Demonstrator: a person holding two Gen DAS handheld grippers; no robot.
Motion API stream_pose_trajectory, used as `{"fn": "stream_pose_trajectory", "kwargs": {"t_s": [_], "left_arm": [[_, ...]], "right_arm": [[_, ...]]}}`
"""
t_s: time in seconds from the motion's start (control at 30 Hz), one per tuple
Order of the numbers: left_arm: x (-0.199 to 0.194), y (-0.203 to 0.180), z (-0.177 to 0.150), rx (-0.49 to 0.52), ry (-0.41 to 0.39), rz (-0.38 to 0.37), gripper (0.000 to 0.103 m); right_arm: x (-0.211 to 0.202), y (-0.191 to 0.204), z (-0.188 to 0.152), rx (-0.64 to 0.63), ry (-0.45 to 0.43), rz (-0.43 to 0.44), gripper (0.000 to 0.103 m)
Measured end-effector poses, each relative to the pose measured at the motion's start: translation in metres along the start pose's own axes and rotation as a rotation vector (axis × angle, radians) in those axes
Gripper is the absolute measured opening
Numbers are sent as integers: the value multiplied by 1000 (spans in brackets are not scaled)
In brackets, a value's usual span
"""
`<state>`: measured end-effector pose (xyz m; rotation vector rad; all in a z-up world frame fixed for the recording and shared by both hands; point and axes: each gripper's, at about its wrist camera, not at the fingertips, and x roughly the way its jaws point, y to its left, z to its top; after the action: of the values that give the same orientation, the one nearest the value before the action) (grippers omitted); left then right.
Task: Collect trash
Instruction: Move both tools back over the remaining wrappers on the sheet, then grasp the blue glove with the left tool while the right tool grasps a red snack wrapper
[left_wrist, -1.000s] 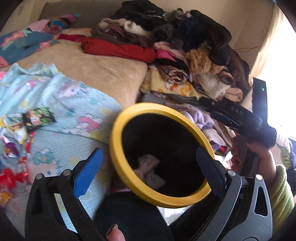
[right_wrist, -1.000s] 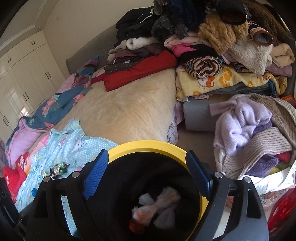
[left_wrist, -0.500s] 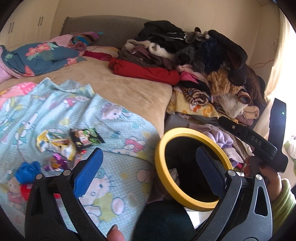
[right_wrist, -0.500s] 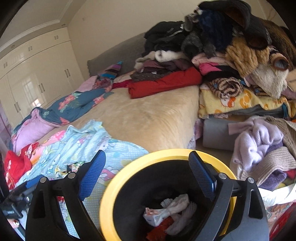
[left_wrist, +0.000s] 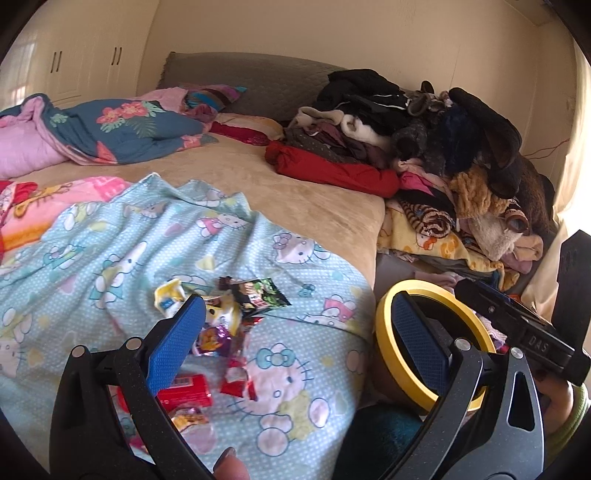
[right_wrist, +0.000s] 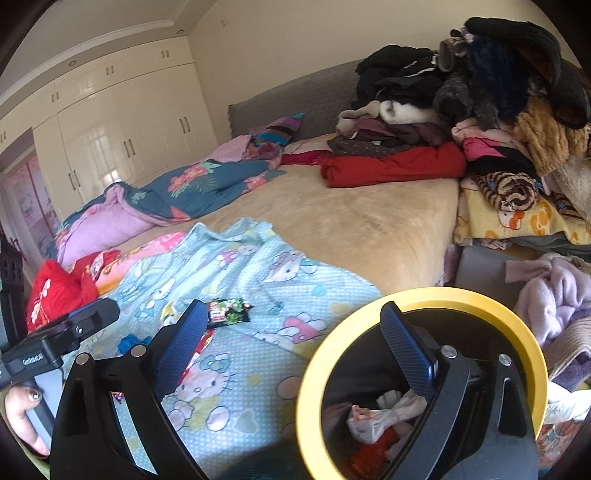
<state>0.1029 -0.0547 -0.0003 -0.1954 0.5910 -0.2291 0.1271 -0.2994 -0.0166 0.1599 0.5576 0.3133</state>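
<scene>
Left gripper (left_wrist: 295, 332) fingers wide, nothing between them, hovering over a cluster of snack wrappers (left_wrist: 225, 325) on the light-blue cartoon blanket (left_wrist: 110, 258) spread across the bed (left_wrist: 295, 199). Red packet (left_wrist: 184, 395) lies nearest the left blue finger pad (left_wrist: 177, 343); dark green-black wrapper (left_wrist: 258, 295) sits at the far edge of the cluster. Right gripper (right_wrist: 295, 343) fingers also wide and empty, jaws having just been opening. Yellow-rimmed black bin (right_wrist: 421, 299) beside the bed below the right gripper, with crumpled trash (right_wrist: 380, 417) already inside. Clothes pile (right_wrist: 498, 110) heaped along the far right side.
</scene>
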Motion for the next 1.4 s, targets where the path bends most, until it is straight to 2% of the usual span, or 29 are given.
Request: {"fn": "stream_pose_trajectory", "kwargs": {"t_s": [0.83, 1.23, 1.3, 1.4], "left_arm": [[-9, 94, -2, -168, -6, 93, 93], [-9, 141, -8, -250, 32, 139, 92], [-9, 147, -9, -261, 40, 138, 90], [-7, 154, -10, -278, 62, 127, 80]], "right_arm": [[29, 91, -30, -158, 104, 117, 93], [65, 124, -49, -230, 220, 143, 93], [73, 127, -51, -227, 244, 151, 90], [90, 131, -53, -216, 290, 157, 86]]}}
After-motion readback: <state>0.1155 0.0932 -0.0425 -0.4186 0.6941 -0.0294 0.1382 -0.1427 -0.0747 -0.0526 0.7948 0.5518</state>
